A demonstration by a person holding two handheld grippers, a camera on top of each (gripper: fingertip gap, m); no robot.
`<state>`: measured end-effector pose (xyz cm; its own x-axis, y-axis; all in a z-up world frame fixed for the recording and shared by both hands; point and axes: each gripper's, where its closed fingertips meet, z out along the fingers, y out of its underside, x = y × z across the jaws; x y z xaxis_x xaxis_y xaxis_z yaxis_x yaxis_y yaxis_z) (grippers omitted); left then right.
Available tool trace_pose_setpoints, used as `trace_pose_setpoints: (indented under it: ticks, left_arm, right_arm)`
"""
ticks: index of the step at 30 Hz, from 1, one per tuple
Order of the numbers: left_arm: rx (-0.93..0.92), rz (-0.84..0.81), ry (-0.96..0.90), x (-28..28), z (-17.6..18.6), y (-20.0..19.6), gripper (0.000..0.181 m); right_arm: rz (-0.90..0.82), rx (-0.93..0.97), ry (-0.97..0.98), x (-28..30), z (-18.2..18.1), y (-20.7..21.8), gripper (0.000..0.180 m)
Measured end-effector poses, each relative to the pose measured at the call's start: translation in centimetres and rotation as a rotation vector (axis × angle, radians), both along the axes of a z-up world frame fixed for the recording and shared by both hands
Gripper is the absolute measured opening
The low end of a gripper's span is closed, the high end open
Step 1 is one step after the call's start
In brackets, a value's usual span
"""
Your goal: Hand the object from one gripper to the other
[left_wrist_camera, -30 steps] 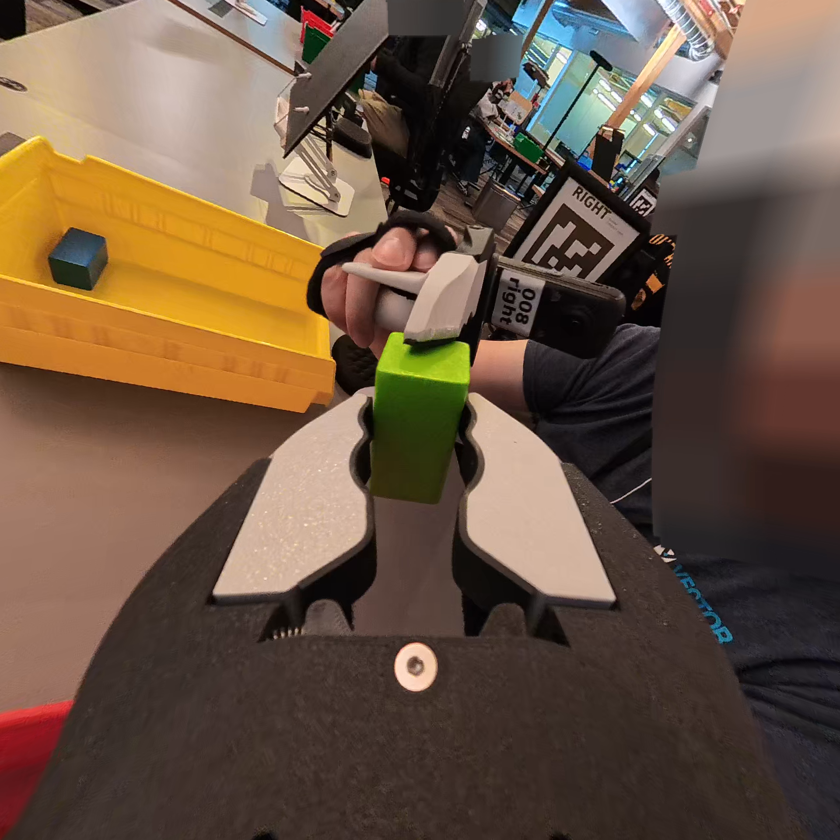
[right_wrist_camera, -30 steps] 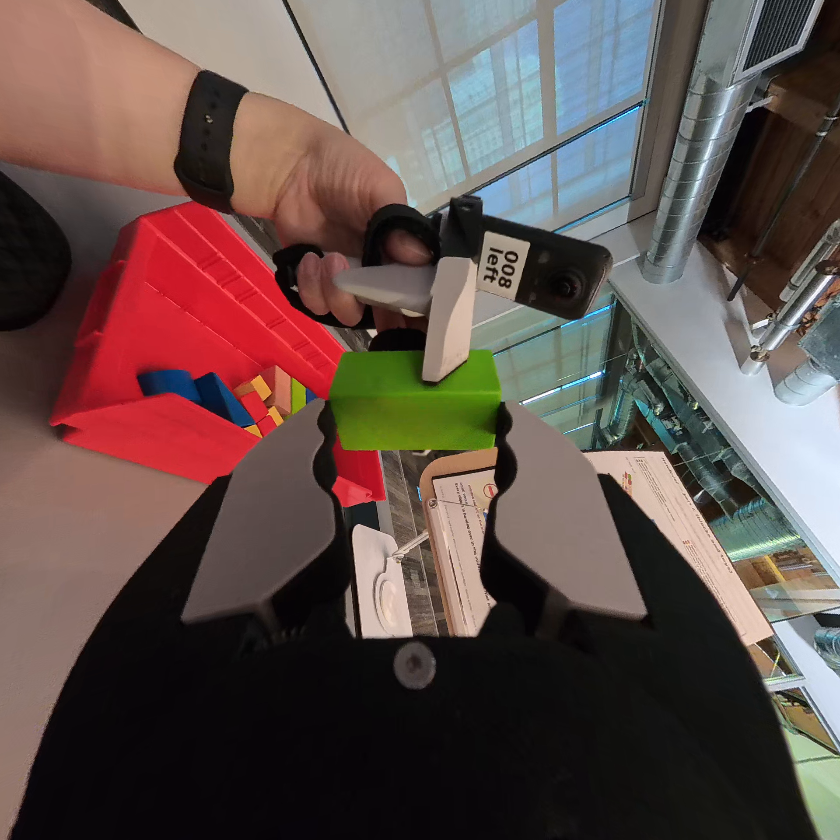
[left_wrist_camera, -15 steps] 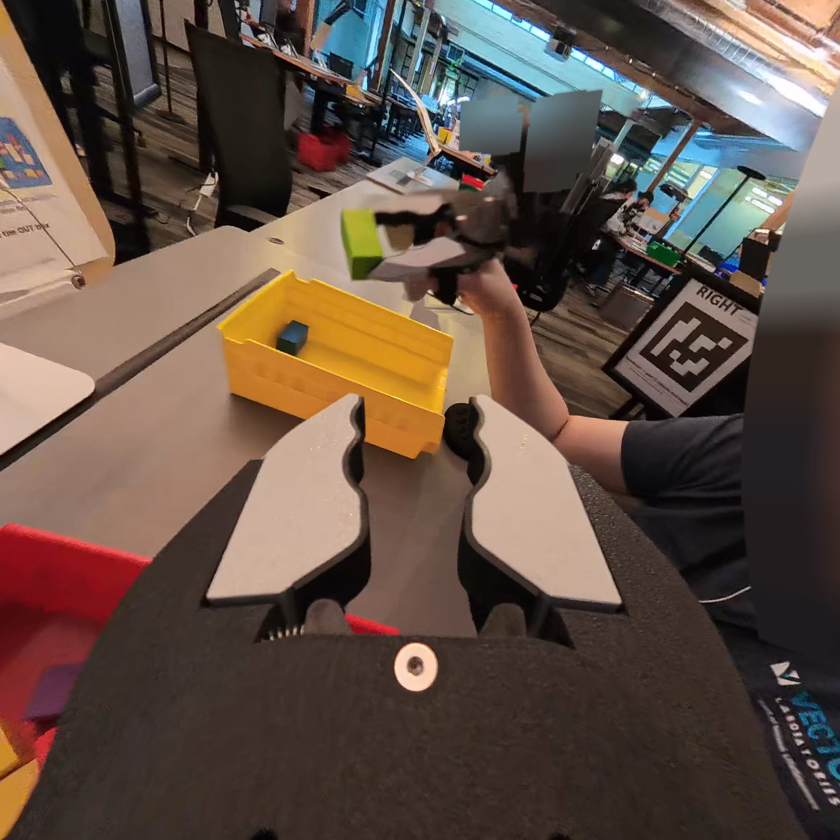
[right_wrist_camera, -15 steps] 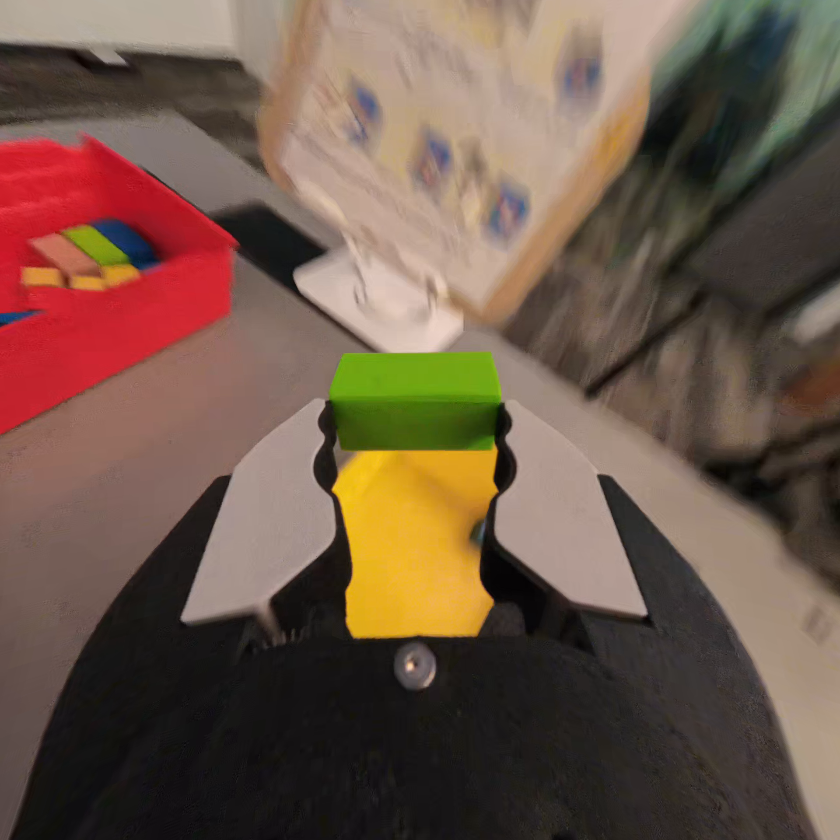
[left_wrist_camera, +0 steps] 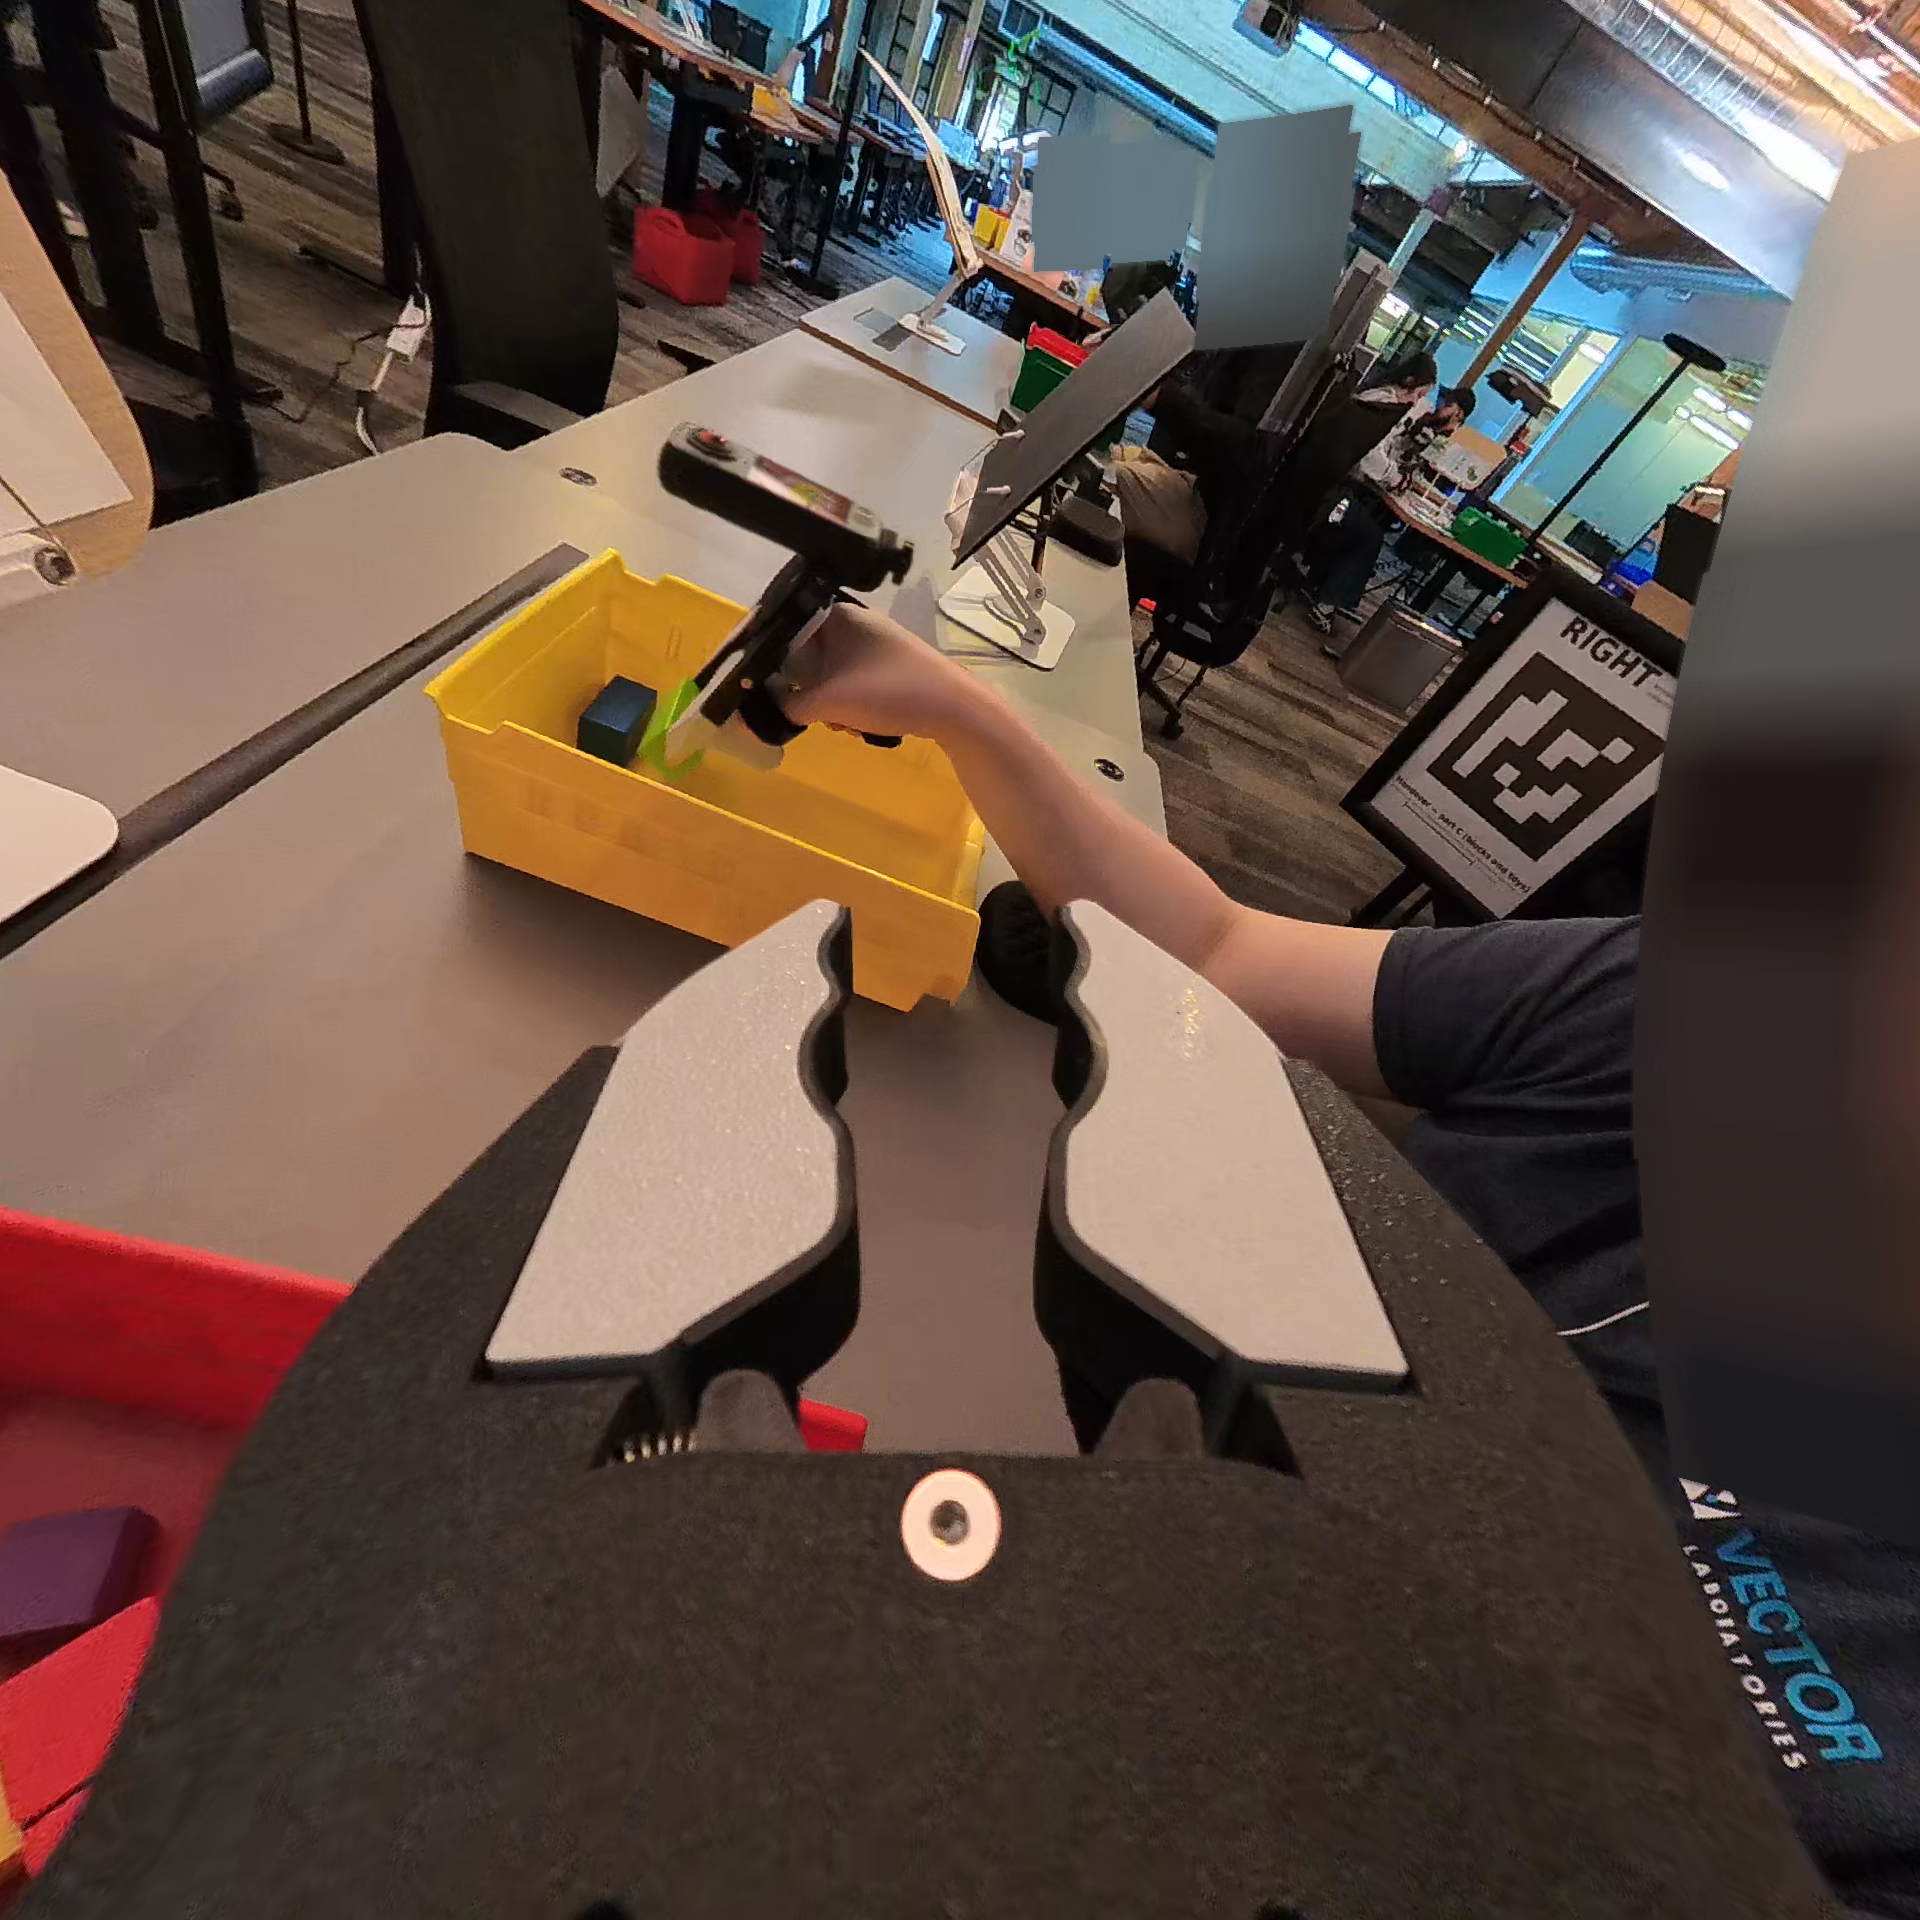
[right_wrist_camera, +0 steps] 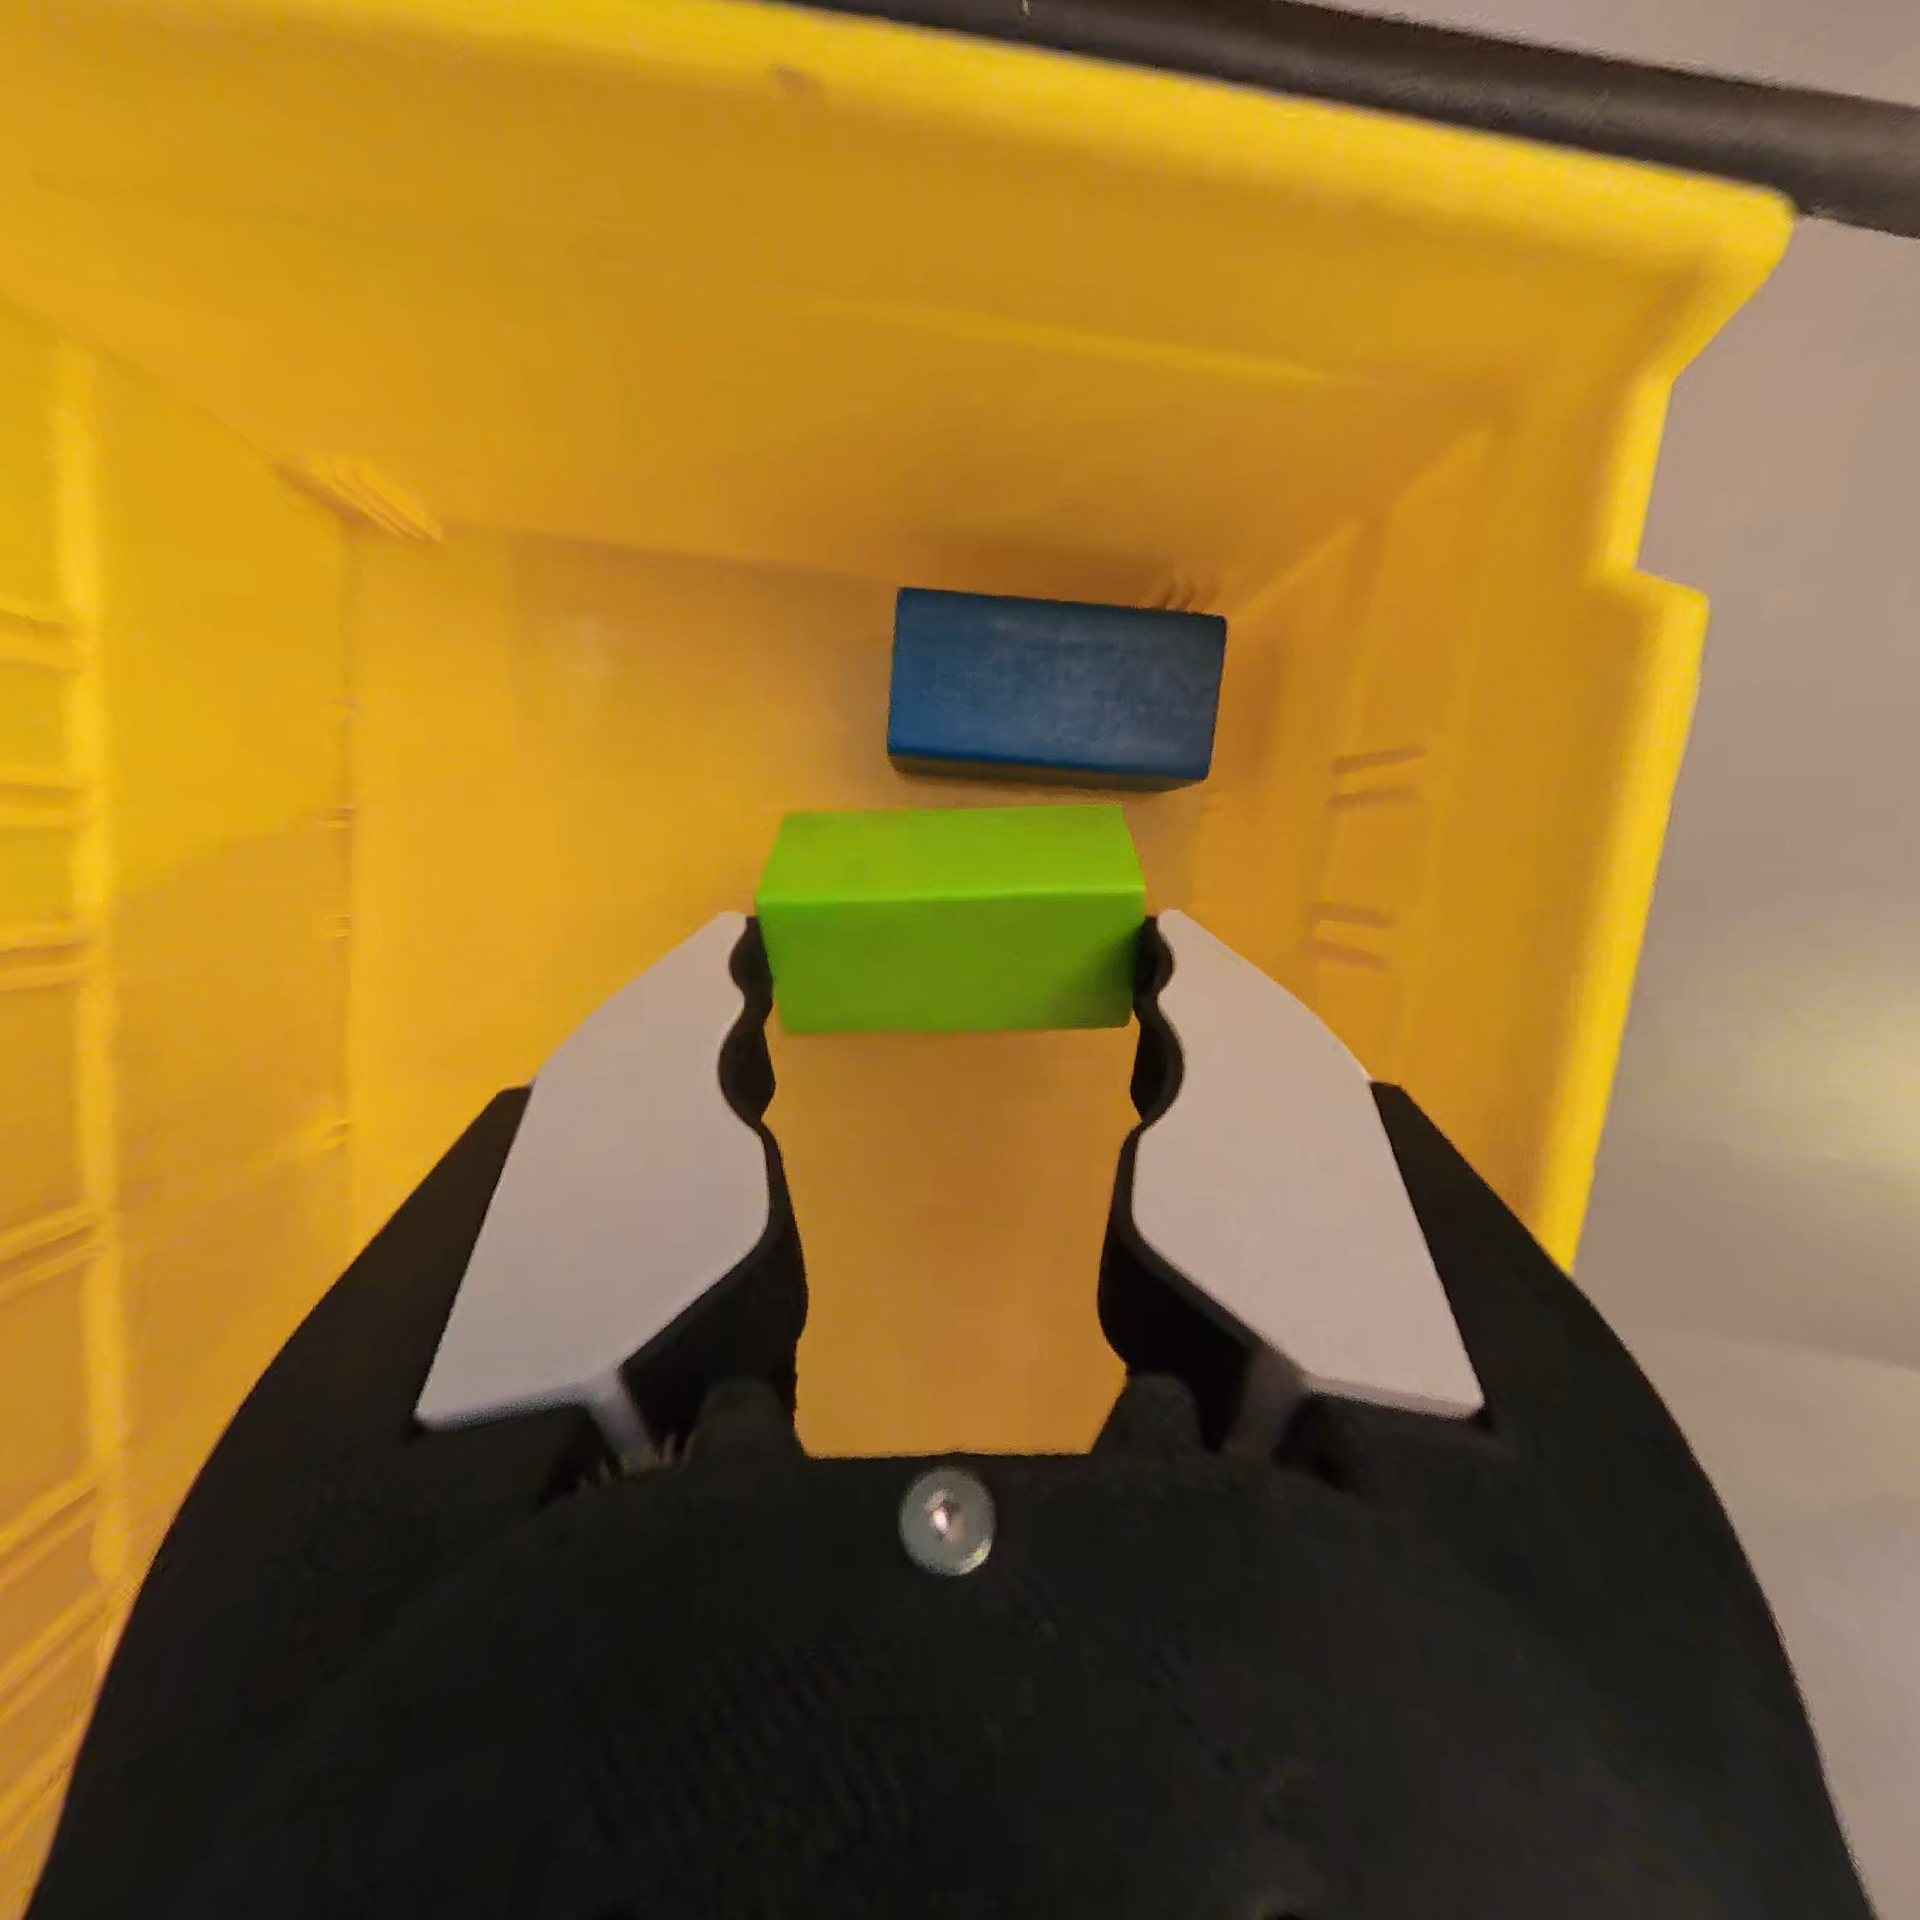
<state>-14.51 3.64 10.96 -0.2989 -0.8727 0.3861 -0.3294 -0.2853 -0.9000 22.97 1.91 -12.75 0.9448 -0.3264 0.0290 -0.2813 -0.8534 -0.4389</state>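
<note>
Right gripper (right_wrist_camera: pixel 951 966) now dips into yellow bin (right_wrist_camera: pixel 623 312), jaws clamping green block (right_wrist_camera: pixel 945 925) beside blue block (right_wrist_camera: pixel 1055 681), likely to deposit; left gripper (left_wrist_camera: pixel 951 997) released, empty.

place: open-plan lab or workshop | upper frame: rows of work desks (left_wrist_camera: pixel 894 145), exposed ceiling beams (left_wrist_camera: pixel 1621 62), glass partitions (left_wrist_camera: pixel 1621 416) | right edge: square black-and-white marker sign (left_wrist_camera: pixel 1538 758) on a stand | centre: grey counter (left_wrist_camera: pixel 260 987) with a yellow bin (left_wrist_camera: pixel 665 842) and a tilted board stand (left_wrist_camera: pixel 1070 436)
</note>
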Motion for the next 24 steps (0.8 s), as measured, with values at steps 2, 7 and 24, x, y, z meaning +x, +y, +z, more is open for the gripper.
trace_pose_setpoints:
  ticks: [2, 7, 24]
  left_arm:
    - [0.005, -0.013, 0.011, 0.1, -0.2, -0.3, 0.036]
    - [0.029, -0.022, 0.033, 0.1, -0.5, -0.8, 0.036]
    - [0.084, 0.046, 0.13, -1.1, -2.2, 1.2, 0.035]
  right_arm:
    - [-0.017, -0.027, -0.014, 0.4, -0.8, 0.0, 0.069]
    - [-0.064, -0.022, -0.049, 1.4, -1.3, 0.3, 0.069]
    - [-0.012, 0.232, -0.125, 0.8, 4.3, 2.7, 0.066]
